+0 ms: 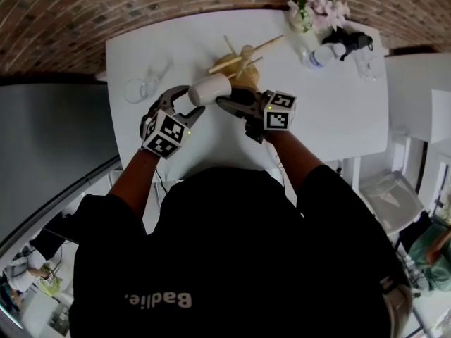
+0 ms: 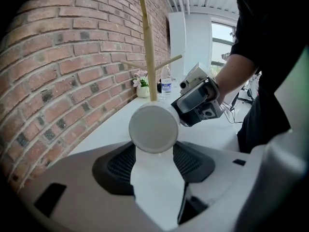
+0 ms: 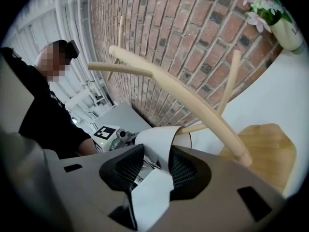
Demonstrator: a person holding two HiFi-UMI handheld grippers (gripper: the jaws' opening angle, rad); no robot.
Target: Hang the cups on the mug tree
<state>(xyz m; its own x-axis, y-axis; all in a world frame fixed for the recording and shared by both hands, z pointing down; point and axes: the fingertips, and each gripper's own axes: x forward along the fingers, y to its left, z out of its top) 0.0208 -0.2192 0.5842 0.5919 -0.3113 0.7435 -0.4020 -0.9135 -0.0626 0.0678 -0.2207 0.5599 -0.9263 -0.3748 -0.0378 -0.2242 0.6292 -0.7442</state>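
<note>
First, the head view. A white cup lies on its side over the white table, between the two grippers and just in front of the mug tree. The left gripper takes the cup at its base end. The right gripper meets it at the mouth end. No cup hangs on the mug tree. Glasses stand at the table's left. Flowers and a bottle stand at its far right corner.

Next, the left gripper view. The cup's round base faces the camera, seated between the two pads. The jaws are clamped on the cup, one pad on each side of the base. The mug tree's post rises directly behind the cup, with the brick wall to the left. The right gripper shows just beyond the cup, on its right.

Last, the right gripper view. The jaws stand apart. The cup's wall near the rim passes between them, close against the right pad, with a visible gap at the left pad; the pads do not press on it. The cup's mouth opens toward the mug tree, whose curved pegs run above and to the right. The tree's wooden base rests on the table at lower right.
</note>
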